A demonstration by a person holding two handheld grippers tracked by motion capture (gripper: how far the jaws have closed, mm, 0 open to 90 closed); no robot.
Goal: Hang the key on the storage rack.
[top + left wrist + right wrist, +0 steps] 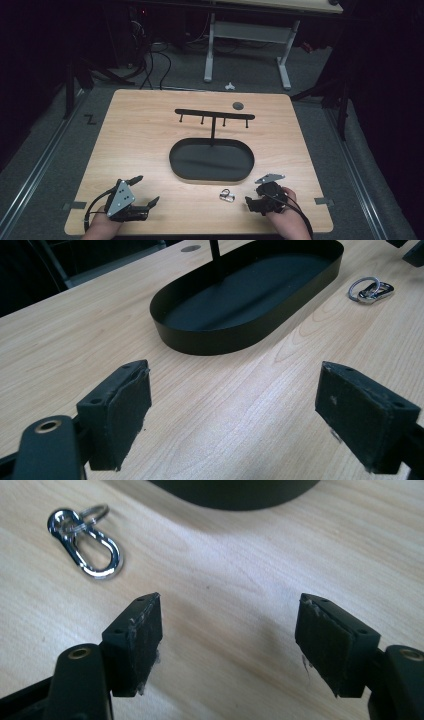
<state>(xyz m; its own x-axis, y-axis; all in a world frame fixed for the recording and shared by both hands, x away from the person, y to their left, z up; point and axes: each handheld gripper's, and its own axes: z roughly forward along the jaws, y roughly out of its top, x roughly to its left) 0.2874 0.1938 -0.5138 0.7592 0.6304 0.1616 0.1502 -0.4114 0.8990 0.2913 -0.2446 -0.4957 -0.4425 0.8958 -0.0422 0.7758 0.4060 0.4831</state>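
Both the left gripper (pixel 148 189) and right gripper (pixel 254 192) rest on the wooden table (pixel 140 135) with jaws spread and empty, flanking a silver carabiner keyring (pixel 227 195) near the black oval tray (pixel 210 177).

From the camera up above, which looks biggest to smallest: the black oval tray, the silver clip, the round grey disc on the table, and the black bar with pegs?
1. Black oval tray.
2. Bar with pegs.
3 and 4. Silver clip and grey disc: both look small and much alike; the disc lies farther from the camera, so I won't rank them.
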